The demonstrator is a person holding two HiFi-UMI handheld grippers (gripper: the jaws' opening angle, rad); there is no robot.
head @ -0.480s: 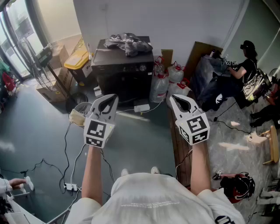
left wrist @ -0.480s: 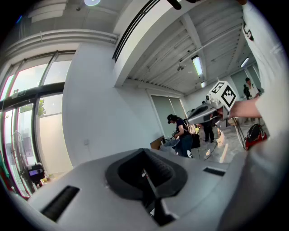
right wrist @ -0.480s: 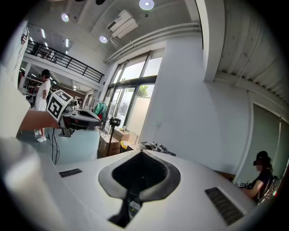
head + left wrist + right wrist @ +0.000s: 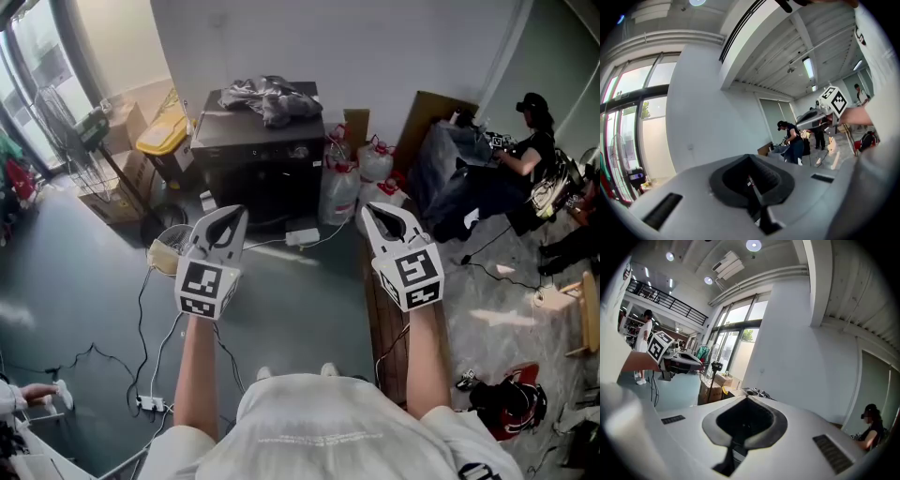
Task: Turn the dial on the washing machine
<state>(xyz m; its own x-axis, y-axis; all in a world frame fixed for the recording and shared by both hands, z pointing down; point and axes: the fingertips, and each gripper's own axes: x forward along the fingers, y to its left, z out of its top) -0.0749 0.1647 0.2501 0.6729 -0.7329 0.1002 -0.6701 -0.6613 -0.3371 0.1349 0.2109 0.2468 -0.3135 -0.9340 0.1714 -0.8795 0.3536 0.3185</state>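
The washing machine [image 4: 253,155] in the upper centre has a dark, smooth, faintly glossy casing, topped with crumpled grey cloth [image 4: 272,98]. The left gripper [image 4: 228,217] and right gripper [image 4: 386,214] are matt pale plastic. The floor [image 4: 84,272] is smooth with a dull sheen.

Camera layout: three views.
Head view looks steeply down, well back from the washing machine [image 4: 255,173]; both gripper views face forward, tilted upward, sharing the white wall [image 4: 375,47].

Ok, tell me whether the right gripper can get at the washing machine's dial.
Probably, after a step closer: the dial sits uncovered on the washing machine front, nothing tall between. The right gripper, jaws shut, is short of it now.
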